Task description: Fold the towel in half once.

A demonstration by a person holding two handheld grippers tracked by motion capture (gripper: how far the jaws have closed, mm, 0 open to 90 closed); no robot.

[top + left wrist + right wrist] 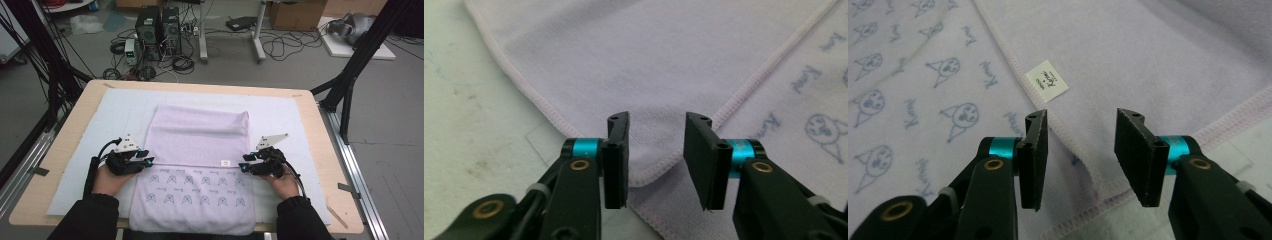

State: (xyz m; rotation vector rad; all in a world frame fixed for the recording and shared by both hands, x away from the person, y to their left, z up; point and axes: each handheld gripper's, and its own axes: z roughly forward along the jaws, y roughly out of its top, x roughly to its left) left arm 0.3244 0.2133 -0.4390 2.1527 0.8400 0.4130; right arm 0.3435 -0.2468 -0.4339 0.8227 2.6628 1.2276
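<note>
Nearest me, my hands come in over the near edge of the tabletop [65, 150], each with a tool at a side of the lilac towel [200, 135]. My left tool [148, 161] sits at the towel's left edge, where the folded-over flap ends; my right tool [242, 167] sits at the matching spot on the right edge.

In the left gripper view, the stitched corner of the folded flap [644, 175] lies in the gap of the left tool [656, 160]. The jaws stand apart on either side of it and the pads do not press the cloth, so this tool is released.

In the right gripper view, the hemmed flap edge [1083, 165] runs between the jaws of the right tool [1080, 160]. These also stand parted with nothing clamped.

Just beyond the right tool, a small white label [1046, 81] is sewn at the hem; its print is too small to read. The lower layer carries blue cartoon faces with short words [960, 117] that I cannot make out.

Farther off, the plain flap lies flat on the white mat [280, 115].
</note>
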